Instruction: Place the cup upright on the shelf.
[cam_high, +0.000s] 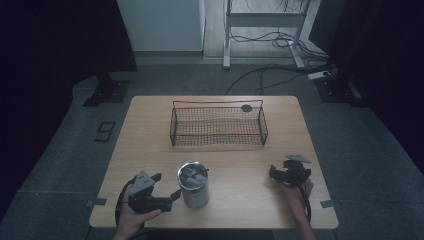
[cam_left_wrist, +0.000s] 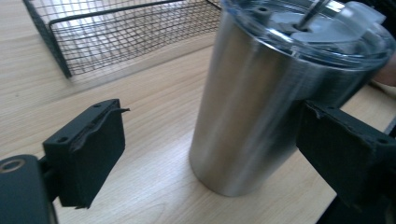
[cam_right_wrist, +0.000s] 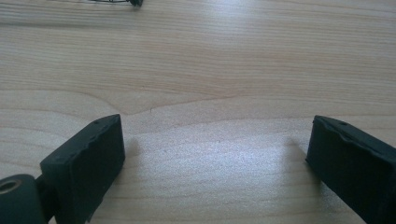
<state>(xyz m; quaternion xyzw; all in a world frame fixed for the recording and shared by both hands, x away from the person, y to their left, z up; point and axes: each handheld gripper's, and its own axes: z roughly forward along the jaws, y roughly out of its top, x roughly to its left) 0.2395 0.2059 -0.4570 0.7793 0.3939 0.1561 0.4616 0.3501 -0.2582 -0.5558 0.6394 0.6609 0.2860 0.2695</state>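
Observation:
A stainless steel tumbler (cam_high: 193, 186) with a clear lid stands upright on the wooden table (cam_high: 150, 145), near its front edge. My left gripper (cam_high: 167, 194) is just left of it, held in a hand, open. In the left gripper view the tumbler (cam_left_wrist: 261, 93) stands between the wide jaws of the left gripper (cam_left_wrist: 215, 144), nearer the right one; the left pad is well clear of it. My right gripper (cam_high: 279, 172) rests at the front right of the table, open. In the right gripper view, bare wood lies between the jaws of the right gripper (cam_right_wrist: 215, 158).
A dark wire basket (cam_high: 217, 125) stands at the middle back of the table, also seen in the left gripper view as the basket (cam_left_wrist: 116, 32). A small dark round thing (cam_high: 246, 108) lies by its far right corner. Cables trail on the floor beyond.

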